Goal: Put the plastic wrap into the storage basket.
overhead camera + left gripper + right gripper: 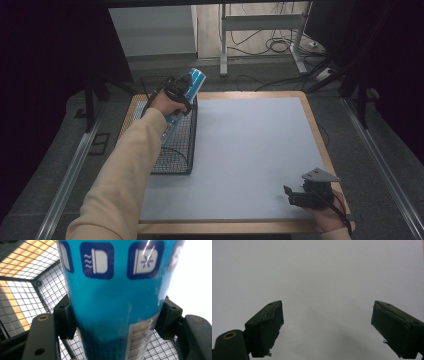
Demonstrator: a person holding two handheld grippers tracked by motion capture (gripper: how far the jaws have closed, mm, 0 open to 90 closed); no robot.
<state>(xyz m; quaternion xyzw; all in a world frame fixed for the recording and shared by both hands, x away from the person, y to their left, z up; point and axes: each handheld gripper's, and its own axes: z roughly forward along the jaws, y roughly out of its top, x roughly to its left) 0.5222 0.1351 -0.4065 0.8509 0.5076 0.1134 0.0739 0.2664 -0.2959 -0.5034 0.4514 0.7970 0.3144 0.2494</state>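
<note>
Right hand-held gripper [325,327]: 1, jaws apart | left hand-held gripper [116,320]: 1, clamping blue tube [112,290] | wire basket [177,150]: 1

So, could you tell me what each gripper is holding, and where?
The left gripper clamps the blue tube around its body, above the wire basket. The right gripper holds nothing.

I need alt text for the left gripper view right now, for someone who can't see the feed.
A blue tube with white-on-navy icons runs up the middle of the frame, clamped between the left gripper's two black fingers. Behind it is a black wire basket, with pale table surface at the right.
</note>
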